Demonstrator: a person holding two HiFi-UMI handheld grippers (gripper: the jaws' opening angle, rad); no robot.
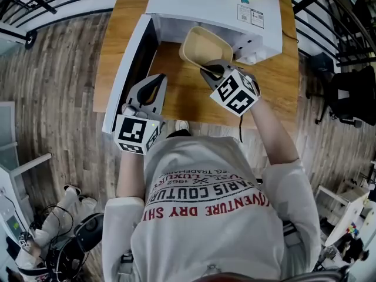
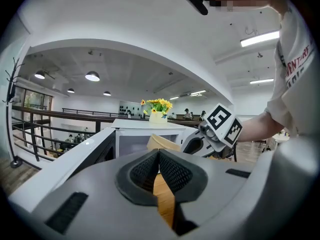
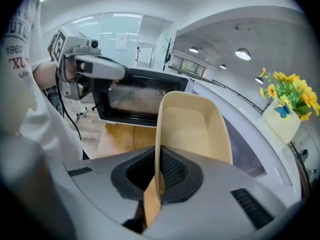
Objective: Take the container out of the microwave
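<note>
the right gripper pinches the rim of the beige thin-walled plastic container, held tilted at the white microwave's open mouth. it looks light, stiff and slippery, so the rim is probably the best hold. the left gripper's jaws are pressed together, empty.

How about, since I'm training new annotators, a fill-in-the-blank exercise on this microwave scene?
The right gripper is shut on the rim of a beige ____. The microwave door stands ____. The left gripper, jaws together, holds ____. Yellow ____ stand on top of the microwave.
Missing words: container; open; nothing; flowers.
</note>
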